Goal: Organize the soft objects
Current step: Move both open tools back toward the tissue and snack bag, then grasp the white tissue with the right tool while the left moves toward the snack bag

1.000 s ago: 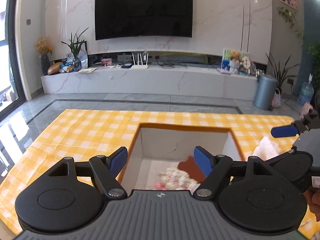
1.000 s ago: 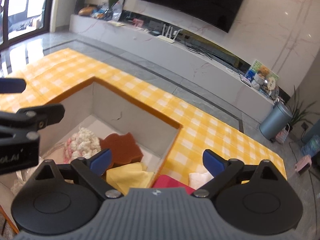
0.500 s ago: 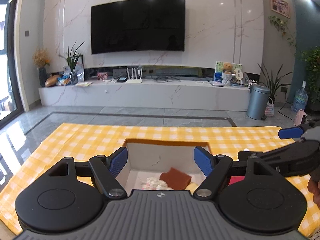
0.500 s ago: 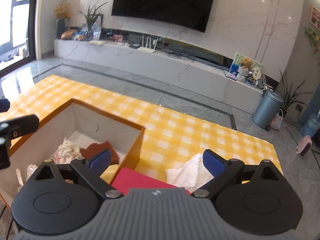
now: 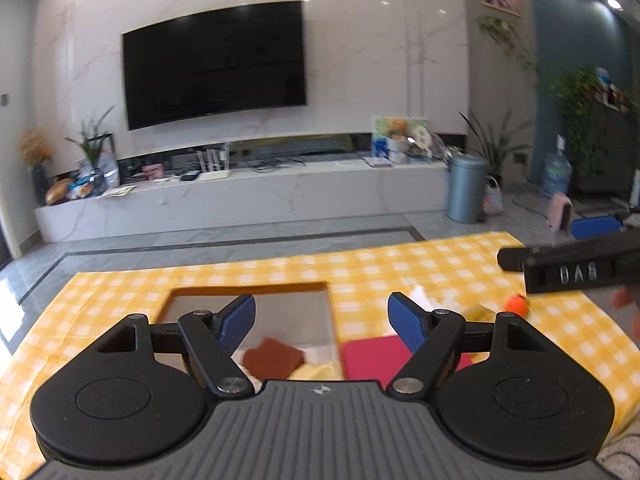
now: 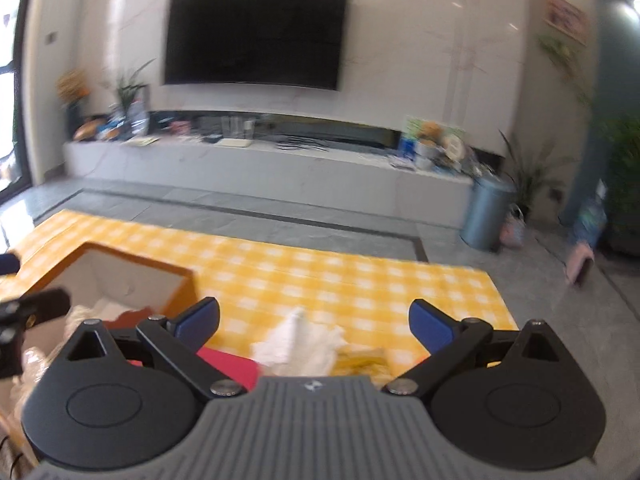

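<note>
**Left wrist view: both tongs empty, box part filled, four soft things left on the cloth**

The left wrist view shows the left tongs (image 5: 321,317) with jaws apart and nothing between them, hanging above the box's right wall. The right wrist view shows the right tongs (image 6: 314,320) likewise spread wide and empty, above the loose pile on the checked cloth (image 6: 320,276).

Just under the left tongs, the box (image 5: 248,290) sits toward the cloth's left side, open at the top. Inside it lie a brown sponge (image 5: 274,360), something yellow beside the sponge, and some pale stuff seen only in part in the right wrist view.

Outside the box, touching or just beside its right wall, lies a red pad (image 5: 370,358). To the right of that, near the cloth's near edge, are a white rag (image 6: 298,342), a crumpled yellow thing (image 6: 362,358) and a small orange ball (image 5: 516,303).

By my judgement the job is about half done: several soft things are in the box, and the four on the cloth remain to be picked up and dropped in. The white rag lies right between the right tongs' jaws, so it looks the likeliest next pick.
</note>
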